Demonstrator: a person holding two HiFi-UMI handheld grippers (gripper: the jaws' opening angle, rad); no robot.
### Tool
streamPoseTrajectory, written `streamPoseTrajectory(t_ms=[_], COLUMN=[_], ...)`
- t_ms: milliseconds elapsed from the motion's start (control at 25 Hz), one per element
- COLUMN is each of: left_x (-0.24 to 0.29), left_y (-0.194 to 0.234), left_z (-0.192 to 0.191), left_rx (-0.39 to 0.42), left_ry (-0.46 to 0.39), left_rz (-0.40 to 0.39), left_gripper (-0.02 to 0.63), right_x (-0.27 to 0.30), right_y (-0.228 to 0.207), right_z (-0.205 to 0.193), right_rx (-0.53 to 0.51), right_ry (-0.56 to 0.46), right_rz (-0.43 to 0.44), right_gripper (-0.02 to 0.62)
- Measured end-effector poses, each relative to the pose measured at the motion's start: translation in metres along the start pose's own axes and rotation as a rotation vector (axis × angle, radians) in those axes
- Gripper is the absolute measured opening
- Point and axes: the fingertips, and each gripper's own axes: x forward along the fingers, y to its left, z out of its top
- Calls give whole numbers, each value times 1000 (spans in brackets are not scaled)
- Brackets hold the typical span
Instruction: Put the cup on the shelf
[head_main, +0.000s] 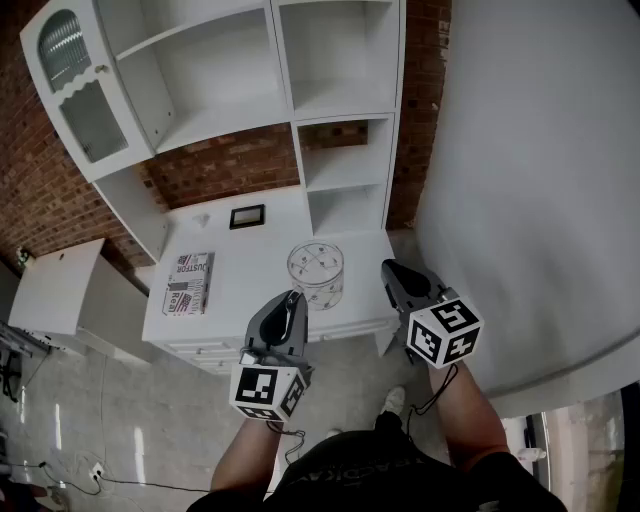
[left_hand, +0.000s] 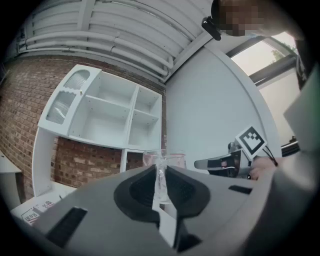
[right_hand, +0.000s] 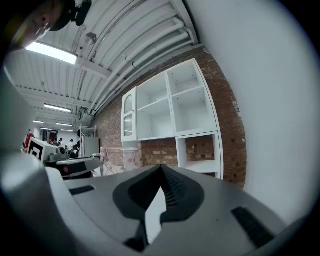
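Glass cup (head_main: 316, 272) is sitting near the surface's (head_main: 250, 270) front edge, with the left tool (head_main: 293, 299) pinching its wall; the right tool (head_main: 389, 267) is hovering closed alongside.

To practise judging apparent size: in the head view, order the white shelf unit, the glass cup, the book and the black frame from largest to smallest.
1. white shelf unit, by far the largest.
2 and 3. glass cup and book: they look about alike, so they are not ranked.
4. black frame, the smallest.
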Motion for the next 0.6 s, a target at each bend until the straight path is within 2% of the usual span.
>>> streamPoseTrajectory(t_ms=[600], left_x=[-5], left_y=[-5], left_z=[4], left_rx=[-9], left_ry=[-14], left_rz=[-2], left_gripper=[32], right_x=[-8], right_y=[3], right_z=[6], right_rx=[-6], right_ry=[-10], right_rz=[-1], right_gripper=[0])
